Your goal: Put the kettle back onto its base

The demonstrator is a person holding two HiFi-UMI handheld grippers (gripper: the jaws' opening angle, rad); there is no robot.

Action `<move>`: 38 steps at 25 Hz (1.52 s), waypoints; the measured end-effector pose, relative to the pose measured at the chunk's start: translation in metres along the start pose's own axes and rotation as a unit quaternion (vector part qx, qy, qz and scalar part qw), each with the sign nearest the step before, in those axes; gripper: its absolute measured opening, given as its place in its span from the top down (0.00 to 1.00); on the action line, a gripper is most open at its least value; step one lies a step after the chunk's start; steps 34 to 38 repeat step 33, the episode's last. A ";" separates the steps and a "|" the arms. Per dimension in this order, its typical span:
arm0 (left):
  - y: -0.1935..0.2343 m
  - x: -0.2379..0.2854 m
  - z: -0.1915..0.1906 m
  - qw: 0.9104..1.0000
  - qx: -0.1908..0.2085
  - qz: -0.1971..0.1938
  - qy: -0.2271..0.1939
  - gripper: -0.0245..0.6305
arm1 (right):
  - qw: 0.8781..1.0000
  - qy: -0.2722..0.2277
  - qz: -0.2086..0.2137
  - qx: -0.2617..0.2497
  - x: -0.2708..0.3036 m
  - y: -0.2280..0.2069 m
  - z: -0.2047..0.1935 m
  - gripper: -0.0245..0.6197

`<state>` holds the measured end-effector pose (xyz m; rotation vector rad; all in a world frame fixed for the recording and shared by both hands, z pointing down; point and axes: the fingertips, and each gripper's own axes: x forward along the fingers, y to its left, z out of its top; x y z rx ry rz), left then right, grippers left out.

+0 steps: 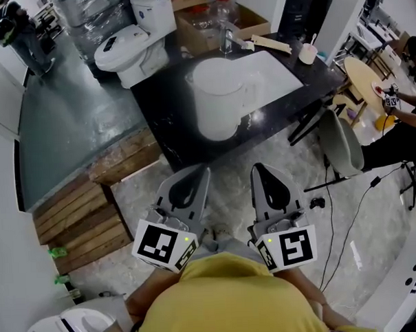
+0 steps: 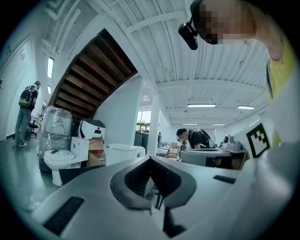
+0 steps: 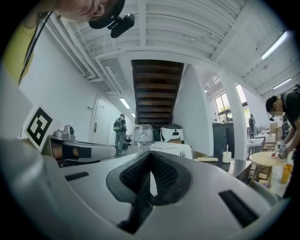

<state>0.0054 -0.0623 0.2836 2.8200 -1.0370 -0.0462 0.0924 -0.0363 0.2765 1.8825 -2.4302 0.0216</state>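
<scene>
A white kettle (image 1: 219, 103) stands upright on the black table (image 1: 172, 139), at the near-left corner of a white rectangular slab (image 1: 276, 73). I cannot make out a separate base under it. The kettle also shows ahead in the left gripper view (image 2: 123, 152) and in the right gripper view (image 3: 171, 149). My left gripper (image 1: 197, 175) and right gripper (image 1: 263, 172) are held side by side short of the table's near edge, pointing level at the kettle. Both are shut and hold nothing, as their own views show for the left gripper (image 2: 150, 159) and the right gripper (image 3: 151, 154).
A cup (image 1: 308, 53) and a flat wooden piece (image 1: 271, 43) lie at the table's far right. Behind the table are a toilet (image 1: 130, 45) and a cardboard box (image 1: 208, 17). A grey chair (image 1: 341, 142) and floor cables are to the right, wooden pallets (image 1: 86, 219) to the left.
</scene>
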 end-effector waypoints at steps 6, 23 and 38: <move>-0.009 -0.010 -0.007 1.000 0.000 -0.016 0.008 0.95 | 1.000 0.013 0.018 0.001 -0.004 0.026 -0.006 0.94; -0.008 -0.037 -0.027 0.998 -0.006 -0.057 0.001 0.95 | 1.000 0.008 -0.010 -0.003 -0.012 0.058 -0.022 0.94; -0.011 -0.054 -0.031 0.998 -0.008 -0.070 0.002 0.95 | 1.000 0.007 -0.024 -0.001 -0.019 0.074 -0.024 0.94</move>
